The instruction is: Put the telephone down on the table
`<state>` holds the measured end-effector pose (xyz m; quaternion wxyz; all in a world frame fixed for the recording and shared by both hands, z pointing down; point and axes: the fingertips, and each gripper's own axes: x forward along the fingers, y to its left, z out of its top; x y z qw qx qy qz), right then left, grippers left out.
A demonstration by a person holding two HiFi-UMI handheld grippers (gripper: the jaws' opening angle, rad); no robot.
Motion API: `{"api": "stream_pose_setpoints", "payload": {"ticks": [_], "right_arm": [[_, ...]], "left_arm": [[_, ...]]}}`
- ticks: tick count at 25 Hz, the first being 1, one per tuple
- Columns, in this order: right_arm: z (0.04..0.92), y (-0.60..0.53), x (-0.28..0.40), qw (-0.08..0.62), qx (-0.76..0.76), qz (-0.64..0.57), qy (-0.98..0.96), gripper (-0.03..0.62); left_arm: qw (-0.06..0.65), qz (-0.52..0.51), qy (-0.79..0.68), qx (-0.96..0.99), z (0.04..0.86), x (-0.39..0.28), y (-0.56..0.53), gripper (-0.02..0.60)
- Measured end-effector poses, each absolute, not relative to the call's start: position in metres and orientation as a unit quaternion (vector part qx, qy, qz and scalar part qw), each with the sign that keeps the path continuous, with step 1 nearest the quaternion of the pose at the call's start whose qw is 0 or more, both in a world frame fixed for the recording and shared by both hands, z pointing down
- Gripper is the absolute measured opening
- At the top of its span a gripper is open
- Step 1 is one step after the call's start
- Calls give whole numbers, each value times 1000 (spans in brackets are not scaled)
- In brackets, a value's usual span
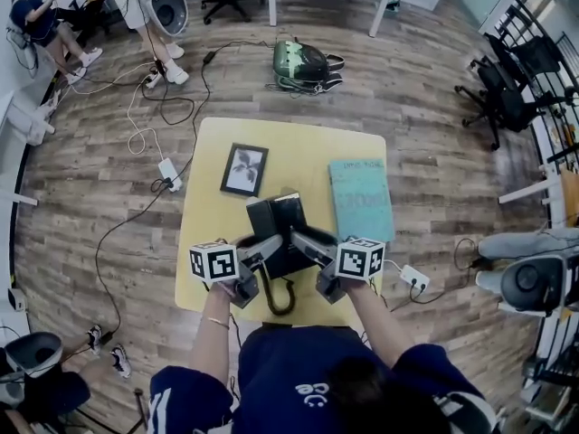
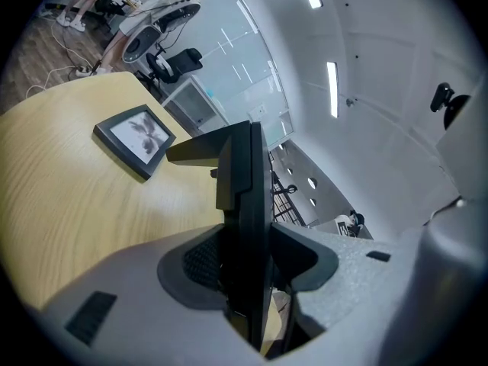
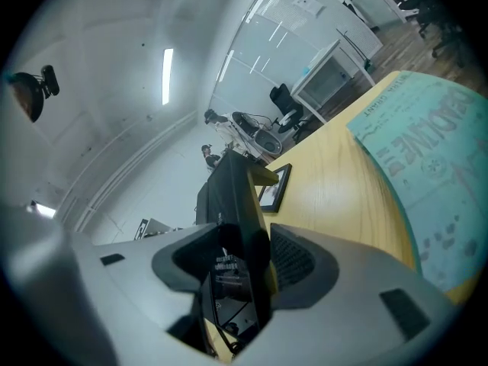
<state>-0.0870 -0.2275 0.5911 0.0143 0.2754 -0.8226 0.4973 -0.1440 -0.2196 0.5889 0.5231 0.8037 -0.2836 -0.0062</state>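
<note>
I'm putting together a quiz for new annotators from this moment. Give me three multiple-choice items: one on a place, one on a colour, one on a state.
1. Seen from the head view, where does the picture frame lie relative to the teal book?
A. to its left
B. on top of it
C. on the floor

2. What colour is the table top?
A. white
B. pale yellow
C. red

3. How is the telephone held?
A. by no gripper
B. by one gripper only
C. by both grippers

Answers:
1 A: both lie flat on the table, and the frame is to the left with bare wood between them.
2 B: the wood is pale yellow in all three views.
3 C: the left gripper and the right gripper each clamp the black telephone.
</note>
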Motion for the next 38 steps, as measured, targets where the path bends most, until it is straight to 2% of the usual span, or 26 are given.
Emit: {"api": "stream_pose_setpoints", "payload": {"ticks": [13, 38], "right_arm": [[628, -254, -83, 26, 307, 509, -804, 221], [664, -254, -80, 48, 306, 515, -799, 218]], "left_arm": [[544, 1, -268, 795, 629, -142, -249, 190], [534, 39, -262, 803, 657, -135, -251, 190]]}}
